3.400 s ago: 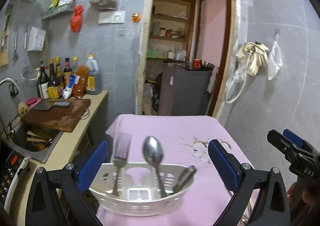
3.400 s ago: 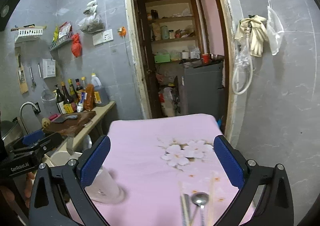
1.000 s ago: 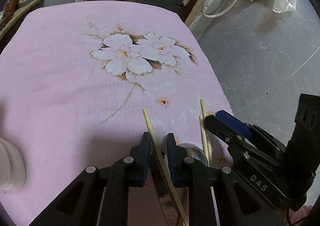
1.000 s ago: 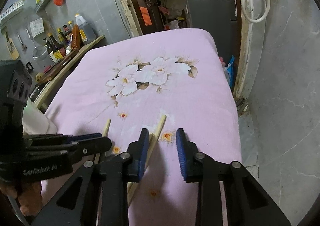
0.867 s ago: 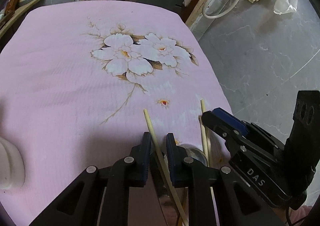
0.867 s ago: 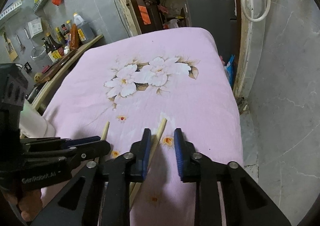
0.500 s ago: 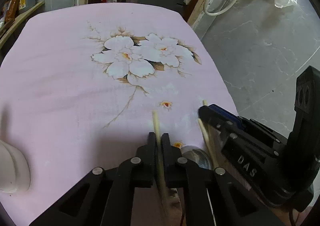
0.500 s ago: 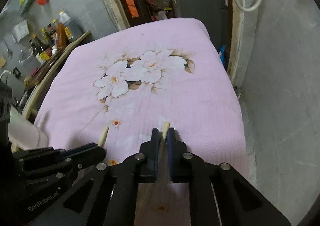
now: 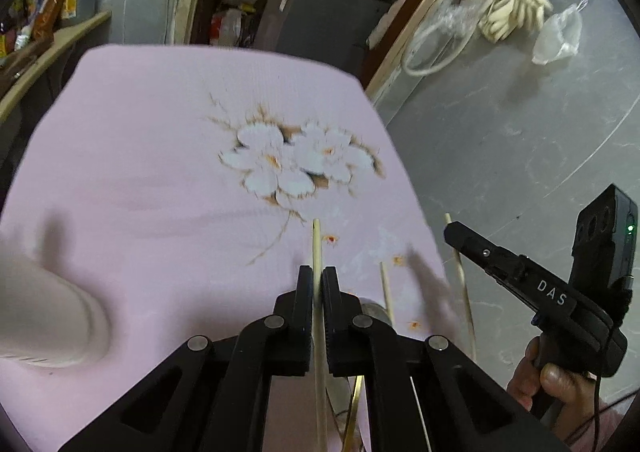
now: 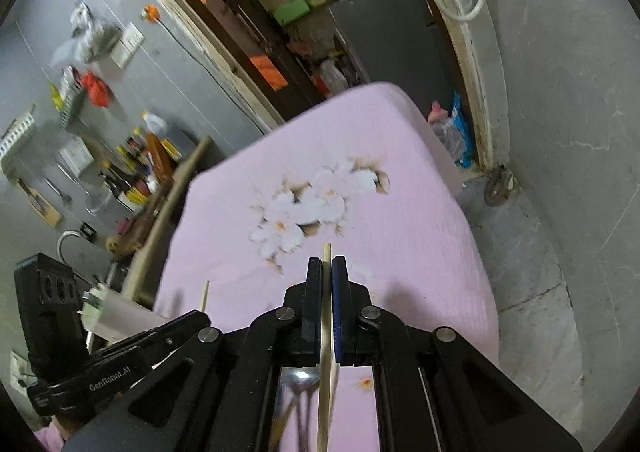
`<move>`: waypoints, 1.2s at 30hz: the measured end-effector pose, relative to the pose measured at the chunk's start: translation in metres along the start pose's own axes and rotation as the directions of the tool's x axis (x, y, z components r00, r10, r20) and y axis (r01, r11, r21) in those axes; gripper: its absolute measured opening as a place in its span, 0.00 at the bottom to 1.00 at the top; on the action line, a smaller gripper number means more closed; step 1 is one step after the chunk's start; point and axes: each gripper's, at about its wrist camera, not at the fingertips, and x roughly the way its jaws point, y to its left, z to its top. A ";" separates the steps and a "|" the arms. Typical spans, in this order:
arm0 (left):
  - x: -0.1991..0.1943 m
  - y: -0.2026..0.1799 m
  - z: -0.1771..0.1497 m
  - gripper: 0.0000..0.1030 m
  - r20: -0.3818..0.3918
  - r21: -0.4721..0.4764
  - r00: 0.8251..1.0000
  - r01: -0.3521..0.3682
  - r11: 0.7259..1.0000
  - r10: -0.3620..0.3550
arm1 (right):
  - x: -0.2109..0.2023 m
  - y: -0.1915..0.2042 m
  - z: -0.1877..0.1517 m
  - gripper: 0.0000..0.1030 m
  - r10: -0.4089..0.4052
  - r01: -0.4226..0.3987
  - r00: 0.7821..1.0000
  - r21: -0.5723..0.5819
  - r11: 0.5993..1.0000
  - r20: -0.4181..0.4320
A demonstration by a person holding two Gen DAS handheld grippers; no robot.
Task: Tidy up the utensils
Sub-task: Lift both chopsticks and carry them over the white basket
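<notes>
My left gripper [image 9: 318, 276] is shut on a pale wooden chopstick [image 9: 317, 248] and holds it above the pink flowered tablecloth [image 9: 160, 155]. My right gripper [image 10: 327, 268] is shut on a second chopstick [image 10: 327, 254], also lifted. In the left wrist view the right gripper [image 9: 450, 230] holds its chopstick [image 9: 460, 276] at the right. Another chopstick [image 9: 386, 292] and a metal spoon [image 9: 374, 310] lie on the cloth below. The spoon [image 10: 300, 382] shows under the right gripper. The white utensil basket [image 9: 48, 320] is blurred at the left.
The table's right edge drops to a grey tiled floor [image 9: 500, 155]. A counter with bottles [image 10: 136, 171] and a sink stands left of the table. A doorway and a grey cabinet [image 9: 320, 23] lie beyond the far edge.
Both grippers closed on their chopsticks and lifted them off the cloth. The views tilted up and the left gripper swung toward the basket.
</notes>
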 end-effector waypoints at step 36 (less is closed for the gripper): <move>-0.232 0.180 0.085 0.05 0.524 -0.130 0.847 -0.023 0.991 0.089 | -0.002 0.268 0.010 0.04 0.336 -0.275 0.853 -0.203 0.940 0.399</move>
